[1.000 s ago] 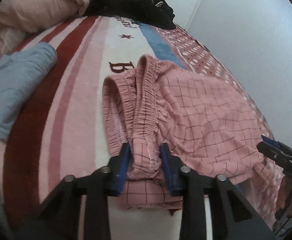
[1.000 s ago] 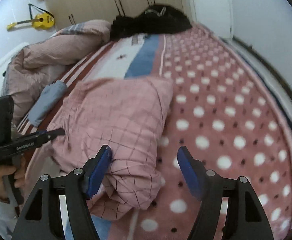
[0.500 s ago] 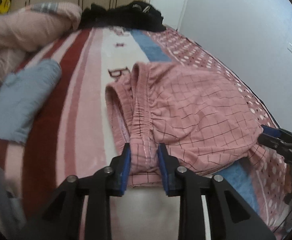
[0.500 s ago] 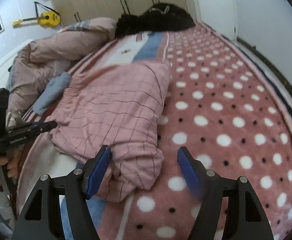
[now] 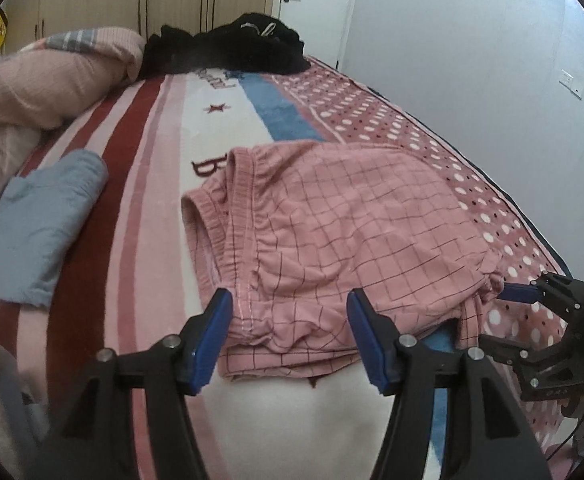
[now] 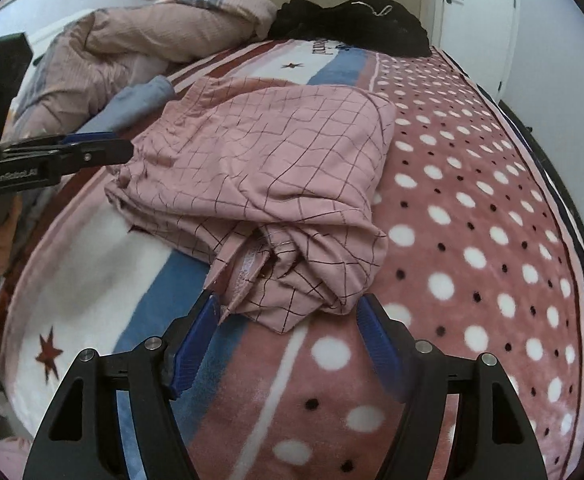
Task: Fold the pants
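Pink checked pants (image 5: 344,240) lie folded, hems bunched, flat on the bed.

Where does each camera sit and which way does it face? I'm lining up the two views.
Left wrist: on the left gripper, facing the pink checked pants at their waistband end; the right gripper shows at right.
Right wrist: on the right gripper, facing their bunched other end; the left gripper shows at left.
Shared: pants, black clothes.

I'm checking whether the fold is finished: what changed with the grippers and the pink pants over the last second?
The left gripper let go: its jaws, shut on the waistband a second ago, now stand wide open around it. The pink pants lie folded on the blanket. The right gripper stayed open at the leg-cuff end. The blue cloth hasn't moved.
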A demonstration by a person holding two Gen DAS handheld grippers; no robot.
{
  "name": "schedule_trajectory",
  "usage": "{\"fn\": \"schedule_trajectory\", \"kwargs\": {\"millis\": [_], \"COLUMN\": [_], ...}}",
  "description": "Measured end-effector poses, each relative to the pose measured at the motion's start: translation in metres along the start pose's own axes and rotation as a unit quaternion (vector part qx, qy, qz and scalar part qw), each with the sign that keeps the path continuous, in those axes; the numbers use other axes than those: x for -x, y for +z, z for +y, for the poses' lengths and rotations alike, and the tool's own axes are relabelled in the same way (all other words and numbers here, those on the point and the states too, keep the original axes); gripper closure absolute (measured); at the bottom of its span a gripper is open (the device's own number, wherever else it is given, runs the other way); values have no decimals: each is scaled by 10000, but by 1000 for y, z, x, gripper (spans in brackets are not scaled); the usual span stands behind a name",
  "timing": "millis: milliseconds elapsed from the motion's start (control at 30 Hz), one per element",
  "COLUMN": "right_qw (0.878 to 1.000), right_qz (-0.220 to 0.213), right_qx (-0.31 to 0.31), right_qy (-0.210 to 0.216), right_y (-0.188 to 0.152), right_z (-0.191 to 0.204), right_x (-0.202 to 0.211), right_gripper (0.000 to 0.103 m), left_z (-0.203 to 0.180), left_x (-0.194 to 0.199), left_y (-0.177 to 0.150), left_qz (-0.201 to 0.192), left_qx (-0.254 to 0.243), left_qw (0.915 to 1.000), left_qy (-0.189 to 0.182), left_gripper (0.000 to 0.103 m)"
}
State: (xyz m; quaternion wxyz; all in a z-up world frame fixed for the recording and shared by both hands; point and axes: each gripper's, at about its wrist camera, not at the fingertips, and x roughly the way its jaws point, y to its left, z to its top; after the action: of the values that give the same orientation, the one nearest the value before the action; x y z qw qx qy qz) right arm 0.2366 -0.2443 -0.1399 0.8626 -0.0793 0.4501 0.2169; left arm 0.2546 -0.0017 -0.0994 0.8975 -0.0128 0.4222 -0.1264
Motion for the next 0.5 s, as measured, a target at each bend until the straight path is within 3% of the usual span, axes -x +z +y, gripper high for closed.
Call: {"fn": "schedule_trajectory", "kwargs": {"millis": [167,267,333,500], "right_qw": [9999,9990,9981,9995], "right_qz": [-134,-365,-421,-11], "right_qx": [-78,27,159,283], "right_qy": [-33,258,426,161], "right_y": [-4,-8,-9,-4], "right_z": [8,23,34,42], "right_x": [15,33,39,6], "right_gripper": [34,52,54,79], "left_z": [6,8,7,4], "left_x": [-1,0,0,2], "left_y": [-2,-2,-1,0], "left_qz": [4,-3,-5,-44], "left_qx": [32,74,87,60], "left_qw": [10000,10000,10000,10000], "left_qy": [27,15,3,-28], "left_gripper": [48,48,48,48]}}
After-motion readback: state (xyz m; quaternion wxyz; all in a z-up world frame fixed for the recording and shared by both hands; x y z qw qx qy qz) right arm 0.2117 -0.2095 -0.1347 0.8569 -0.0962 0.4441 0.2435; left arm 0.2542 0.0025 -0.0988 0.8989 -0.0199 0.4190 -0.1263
